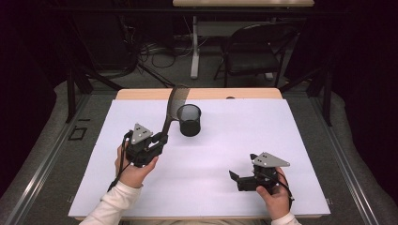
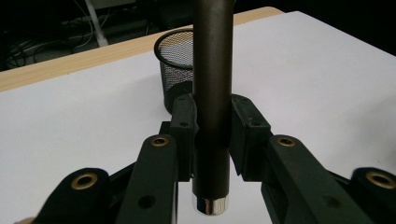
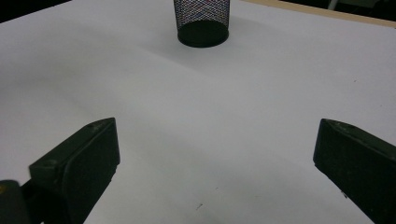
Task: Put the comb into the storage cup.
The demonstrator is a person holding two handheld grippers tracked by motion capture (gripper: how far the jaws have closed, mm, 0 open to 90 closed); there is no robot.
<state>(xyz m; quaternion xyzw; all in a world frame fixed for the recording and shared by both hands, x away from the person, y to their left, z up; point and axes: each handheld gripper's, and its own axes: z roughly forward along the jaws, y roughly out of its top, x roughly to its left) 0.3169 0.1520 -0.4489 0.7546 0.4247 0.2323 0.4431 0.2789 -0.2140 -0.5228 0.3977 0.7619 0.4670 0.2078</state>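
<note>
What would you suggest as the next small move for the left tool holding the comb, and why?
Probably carry the comb right, over the mesh cup. The left tool grips its handle firmly, but the comb stands beside the cup's rim, not above the opening.

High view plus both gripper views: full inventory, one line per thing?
Black wire-mesh cup: 1, black, upright on the sheet, far centre.
Dark slotted spatula with brown handle: 1, dark brown, held up beside the cup, handle clamped in the left tool.
White sheet: 1, white, covers the tabletop.
Wooden table: 1, light wood, edge visible at far side.
Black chair: 1, black, behind the table.
Left tool: 1, black, shut on the handle.
Right tool: 1, black, open, near right.
</note>
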